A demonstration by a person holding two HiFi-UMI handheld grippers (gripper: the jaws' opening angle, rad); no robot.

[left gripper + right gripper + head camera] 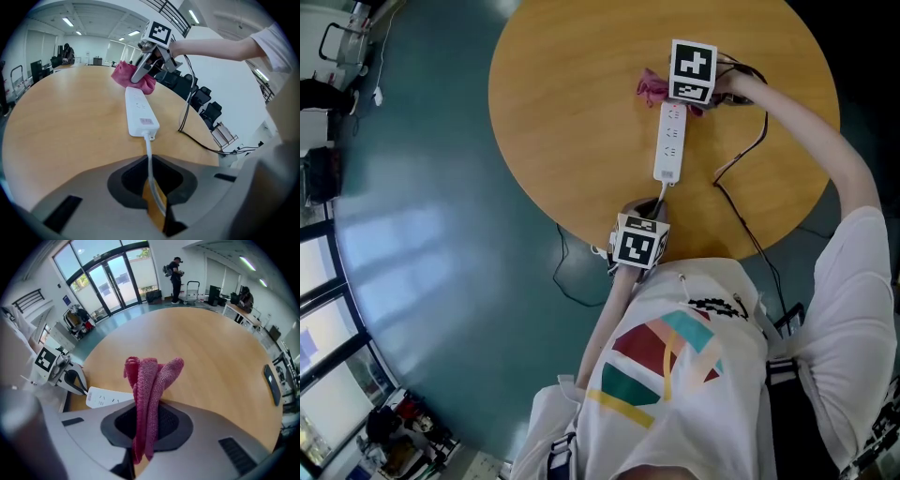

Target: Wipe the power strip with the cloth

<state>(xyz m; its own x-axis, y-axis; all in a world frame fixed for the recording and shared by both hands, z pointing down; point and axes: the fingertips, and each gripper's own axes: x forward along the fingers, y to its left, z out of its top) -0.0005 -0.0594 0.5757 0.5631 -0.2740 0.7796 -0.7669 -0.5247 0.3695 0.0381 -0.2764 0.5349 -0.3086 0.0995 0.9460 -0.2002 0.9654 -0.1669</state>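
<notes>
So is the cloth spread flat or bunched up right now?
Bunched: the cloth sits in upright folds, pinched between the jaws of the right gripper, not laid out flat.

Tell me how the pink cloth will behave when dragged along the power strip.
The cloth is probably floppy: it bunches in soft folds in the right hand-held gripper. Its knitted weave likely grips rather than slides.

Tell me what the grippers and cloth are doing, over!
Left gripper shut on cord. Right gripper shut on cloth, at power strip's far end. Black cable alongside, apart.
</notes>
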